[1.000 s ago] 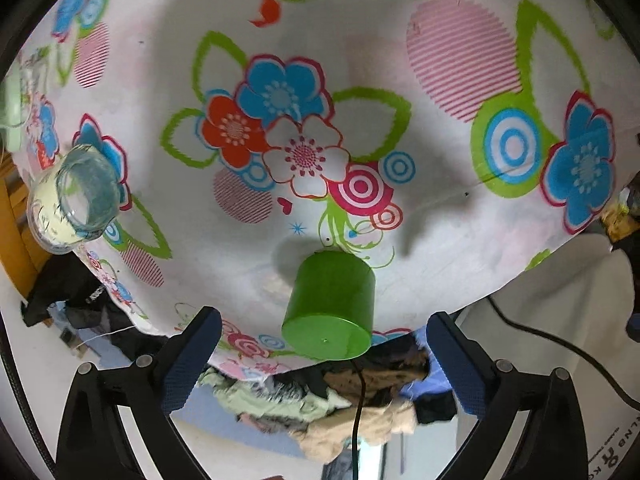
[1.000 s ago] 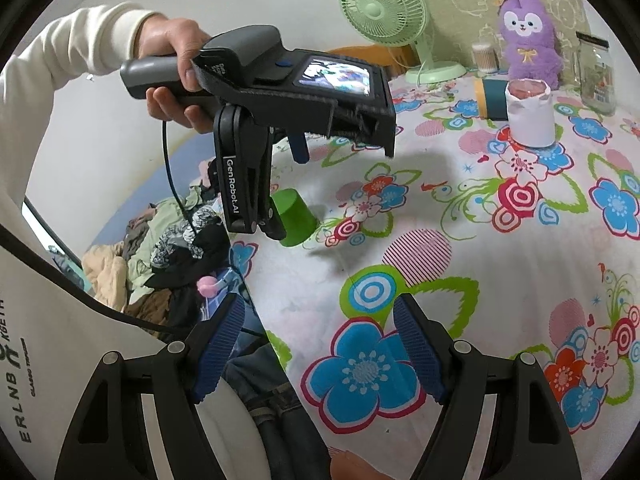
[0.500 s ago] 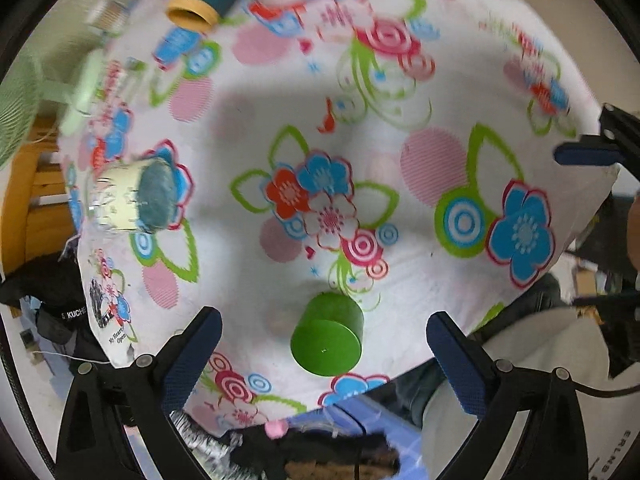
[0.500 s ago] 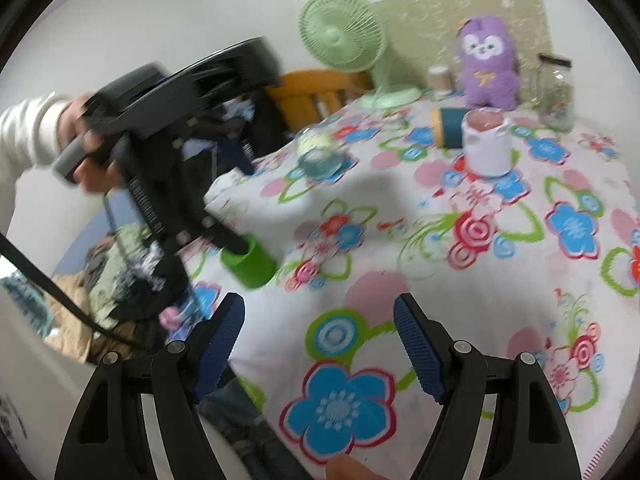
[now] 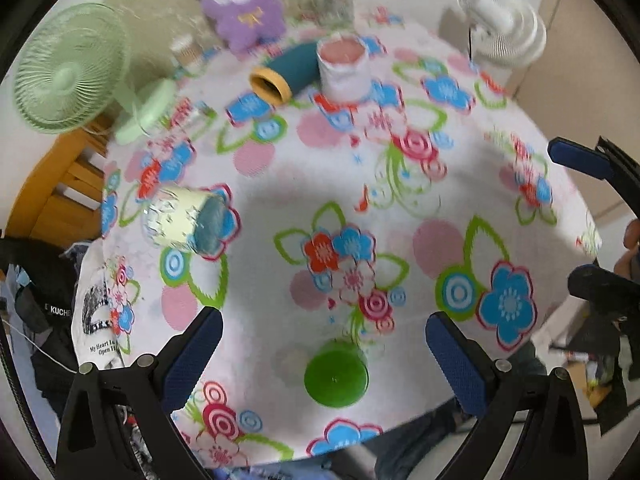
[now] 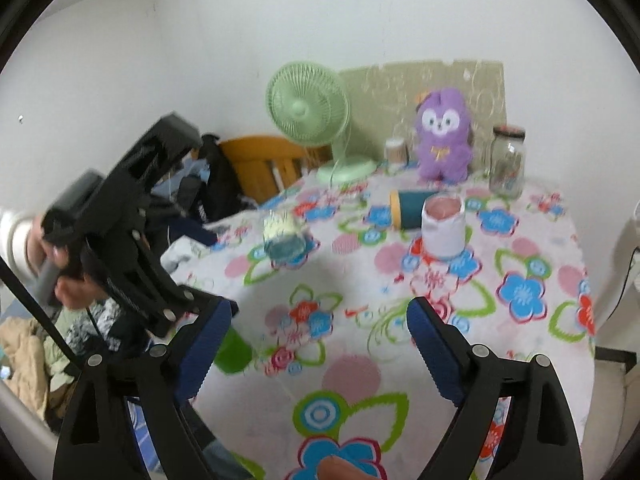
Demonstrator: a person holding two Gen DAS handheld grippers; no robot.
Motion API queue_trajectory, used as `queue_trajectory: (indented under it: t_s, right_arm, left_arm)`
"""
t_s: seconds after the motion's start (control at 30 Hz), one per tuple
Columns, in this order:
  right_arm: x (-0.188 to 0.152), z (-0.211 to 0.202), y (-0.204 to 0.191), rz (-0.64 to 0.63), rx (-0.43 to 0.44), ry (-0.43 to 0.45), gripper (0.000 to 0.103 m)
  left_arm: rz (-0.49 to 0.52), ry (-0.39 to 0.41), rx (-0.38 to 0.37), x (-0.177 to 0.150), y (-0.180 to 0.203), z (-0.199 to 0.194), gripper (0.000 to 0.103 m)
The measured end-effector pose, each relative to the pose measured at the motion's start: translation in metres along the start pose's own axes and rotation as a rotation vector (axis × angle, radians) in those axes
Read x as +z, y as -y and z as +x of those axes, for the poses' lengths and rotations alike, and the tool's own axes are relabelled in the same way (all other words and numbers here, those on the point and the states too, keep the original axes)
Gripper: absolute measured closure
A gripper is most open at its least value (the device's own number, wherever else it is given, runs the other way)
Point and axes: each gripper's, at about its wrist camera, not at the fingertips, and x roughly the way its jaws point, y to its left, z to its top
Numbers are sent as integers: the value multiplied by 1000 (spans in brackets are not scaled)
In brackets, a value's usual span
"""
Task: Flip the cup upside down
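Observation:
A green cup (image 5: 336, 376) stands upside down near the front edge of the floral tablecloth (image 5: 400, 208), its flat base up. My left gripper (image 5: 322, 358) is open and empty, held above and behind the cup with the cup between its fingers in view, not touching. In the right wrist view the cup (image 6: 234, 350) shows partly behind my right gripper's left finger. My right gripper (image 6: 318, 350) is open and empty over the table's front. The left gripper body (image 6: 120, 224) is at the left there.
A glass jar (image 5: 186, 222) lies on its side at the left. A white cup (image 5: 344, 68), a teal tube (image 5: 288, 72), a purple plush (image 5: 240, 4), a green fan (image 5: 68, 68) and a glass jar (image 6: 507, 162) stand at the back. Clothes pile off the table's left edge.
My left gripper has pulled back and tilted up from the green cup, so more of the table shows. The right gripper has swung to face the table's back.

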Motion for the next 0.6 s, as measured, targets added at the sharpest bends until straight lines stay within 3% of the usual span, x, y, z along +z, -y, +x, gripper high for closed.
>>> queue_trajectory:
  t_s: [0.23,0.6]
  right_arm:
    - [13,-16,-24,-41,-85,103,5]
    - [20,-23,-54,-59,-91,162,4]
  left_arm:
    - [-135,207,-59,-16,-17,-22,1]
    - [-248,372,-20,-47,-35,-41,1]
